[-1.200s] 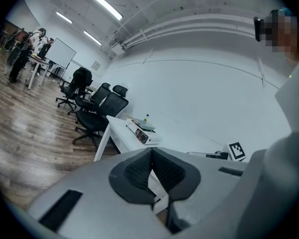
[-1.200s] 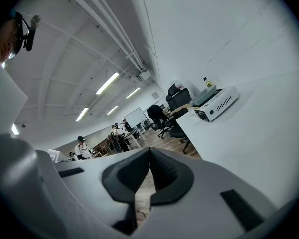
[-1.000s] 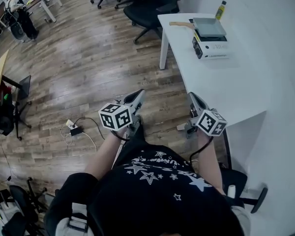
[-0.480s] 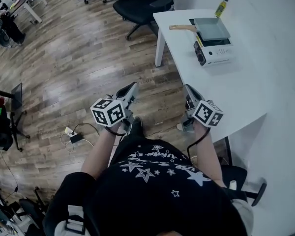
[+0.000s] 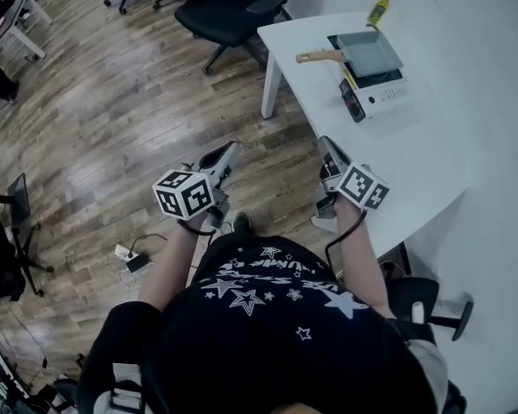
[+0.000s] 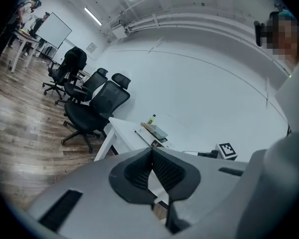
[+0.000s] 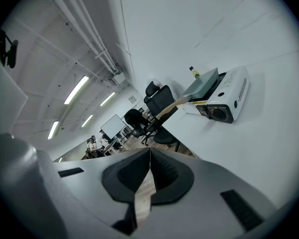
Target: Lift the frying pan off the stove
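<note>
Looking at this, the lift hasn't even started. The frying pan (image 5: 369,48) sits on top of the stove (image 5: 375,93), with its wooden handle (image 5: 315,56) poking out past the stove's left side. Both the left gripper (image 5: 224,155) and the right gripper (image 5: 326,147) hang well short of the stove, jaws pressed together on nothing. My guess for the next move: close in on the stove, spread one gripper's jaws, and line them up around that handle.

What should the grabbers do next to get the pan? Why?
Probably reach the right gripper forward toward the wooden handle of the grey rectangular frying pan, opening its jaws on the way: it and the left gripper are shut, empty, far from the white stove.
</note>
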{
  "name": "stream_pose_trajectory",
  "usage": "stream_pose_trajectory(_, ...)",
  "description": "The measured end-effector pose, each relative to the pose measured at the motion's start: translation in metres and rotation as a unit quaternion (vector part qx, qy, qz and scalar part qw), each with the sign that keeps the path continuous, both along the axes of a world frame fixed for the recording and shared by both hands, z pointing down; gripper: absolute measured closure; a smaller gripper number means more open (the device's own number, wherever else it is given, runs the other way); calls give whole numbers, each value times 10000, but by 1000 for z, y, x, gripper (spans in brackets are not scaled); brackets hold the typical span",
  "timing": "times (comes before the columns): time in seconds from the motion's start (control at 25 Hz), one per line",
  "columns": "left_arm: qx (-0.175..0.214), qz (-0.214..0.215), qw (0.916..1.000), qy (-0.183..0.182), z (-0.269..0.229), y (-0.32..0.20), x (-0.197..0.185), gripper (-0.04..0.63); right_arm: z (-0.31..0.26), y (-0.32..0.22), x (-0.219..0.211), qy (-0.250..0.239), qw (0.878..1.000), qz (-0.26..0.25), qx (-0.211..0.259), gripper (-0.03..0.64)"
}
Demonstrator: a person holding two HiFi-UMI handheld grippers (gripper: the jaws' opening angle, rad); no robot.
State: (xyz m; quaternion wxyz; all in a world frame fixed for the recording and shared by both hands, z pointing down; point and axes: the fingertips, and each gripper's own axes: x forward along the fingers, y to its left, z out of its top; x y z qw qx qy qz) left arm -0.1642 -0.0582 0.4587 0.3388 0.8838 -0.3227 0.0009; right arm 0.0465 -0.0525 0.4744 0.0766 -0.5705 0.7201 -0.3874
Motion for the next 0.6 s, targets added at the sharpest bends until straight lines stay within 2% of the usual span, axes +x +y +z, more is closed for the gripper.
stream_pose_trajectory(0.28, -87, 615, 9981, -22, 12, -12, -2, 588, 12, -15, -23, -211, 9993, 285, -85, 609)
stream_pose_trajectory(0.48, -237, 696, 9972, 120, 20, -18, 3, 588, 19, -22, -16, -248, 9987, 417, -170, 609)
stream_pose_trajectory(0.6, -275, 713, 9971, 69, 25, -32, 10, 588, 20, -36, -5, -291, 9983, 483, -146, 609)
